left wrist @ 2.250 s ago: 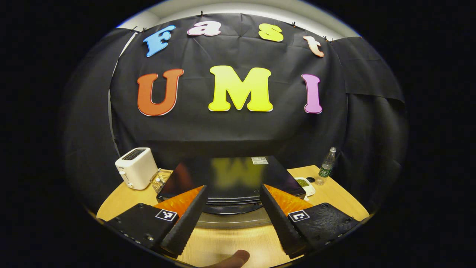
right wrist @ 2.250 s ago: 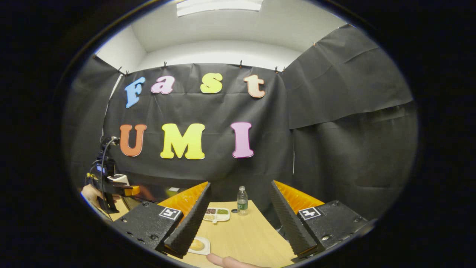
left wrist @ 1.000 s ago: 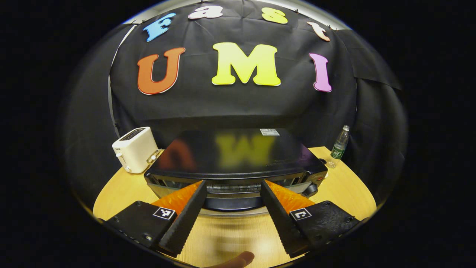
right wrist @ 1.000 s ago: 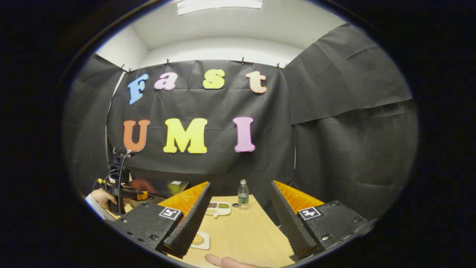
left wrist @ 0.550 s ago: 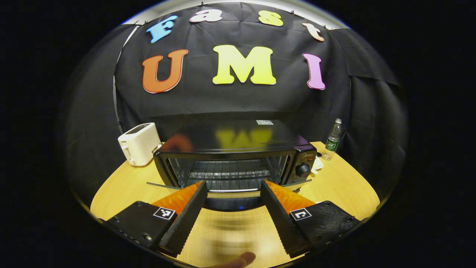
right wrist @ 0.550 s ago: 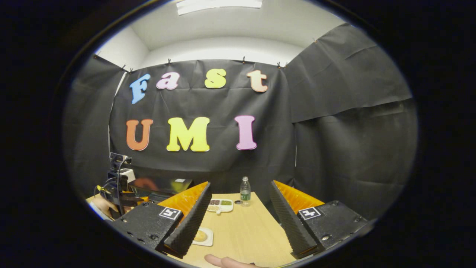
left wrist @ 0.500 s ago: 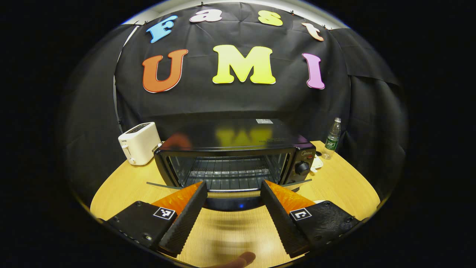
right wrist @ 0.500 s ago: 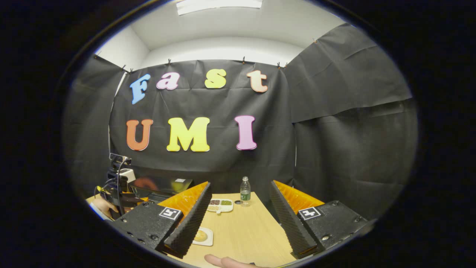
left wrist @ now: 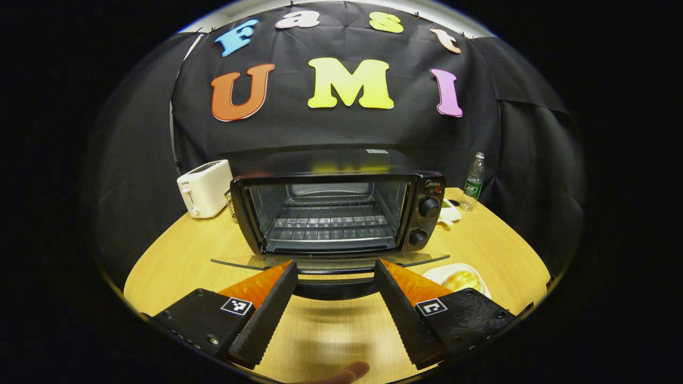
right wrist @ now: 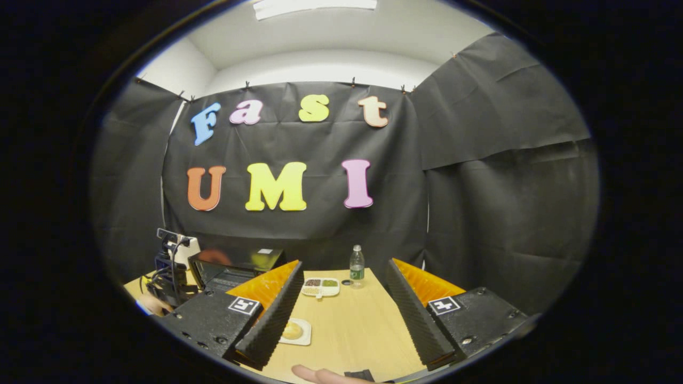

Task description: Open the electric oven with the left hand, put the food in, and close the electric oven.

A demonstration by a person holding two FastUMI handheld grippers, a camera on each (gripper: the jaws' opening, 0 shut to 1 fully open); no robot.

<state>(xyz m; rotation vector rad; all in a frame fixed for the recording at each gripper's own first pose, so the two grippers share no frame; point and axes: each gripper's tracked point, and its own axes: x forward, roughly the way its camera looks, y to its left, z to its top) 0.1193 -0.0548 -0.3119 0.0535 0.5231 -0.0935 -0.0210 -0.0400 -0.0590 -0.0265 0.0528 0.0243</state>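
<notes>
Your oven stands open, its glass door lying flat just beyond your spread, empty left gripper. Next, bring the open right gripper to the bread plate on the near worktop.

A ceiling light lit the booth evenly from above. The fisheye lens bent straight edges near the rim. The tabletop near the lens was smeared, with soft shadows.
</notes>
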